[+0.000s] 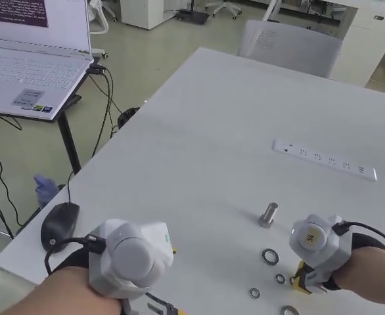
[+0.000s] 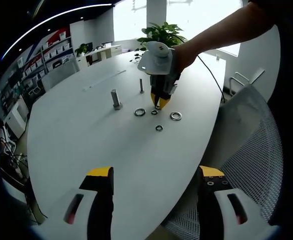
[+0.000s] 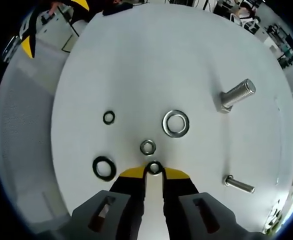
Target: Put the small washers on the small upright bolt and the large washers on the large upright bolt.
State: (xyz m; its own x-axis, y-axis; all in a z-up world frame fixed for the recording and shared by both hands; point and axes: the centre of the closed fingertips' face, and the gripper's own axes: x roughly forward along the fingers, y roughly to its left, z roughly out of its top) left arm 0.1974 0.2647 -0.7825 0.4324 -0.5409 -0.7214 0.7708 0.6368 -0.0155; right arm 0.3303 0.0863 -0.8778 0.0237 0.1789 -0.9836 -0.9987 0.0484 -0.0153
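My right gripper (image 3: 155, 172) points down at the white table (image 3: 186, 45), its yellow tips shut on a small washer (image 3: 155, 167) that lies on the surface. Just ahead of it lie another small washer (image 3: 147, 147), a large bright washer (image 3: 176, 123), a small dark washer (image 3: 108, 117) and a large dark washer (image 3: 104, 168). The large upright bolt (image 3: 235, 95) and the thin small bolt (image 3: 239, 184) stand to the right. In the head view the right gripper (image 1: 299, 282) sits below the large bolt (image 1: 269, 214). My left gripper (image 2: 155, 175) hangs open and holds nothing near the table's edge.
A white power strip (image 1: 324, 159) lies beyond the bolts. Off the table's left edge are a laptop (image 1: 28, 65) on a stand, a black mouse (image 1: 60, 226) and cables. A grey chair (image 1: 291, 46) stands at the far end, and a mesh chair (image 2: 241, 165) by my left gripper.
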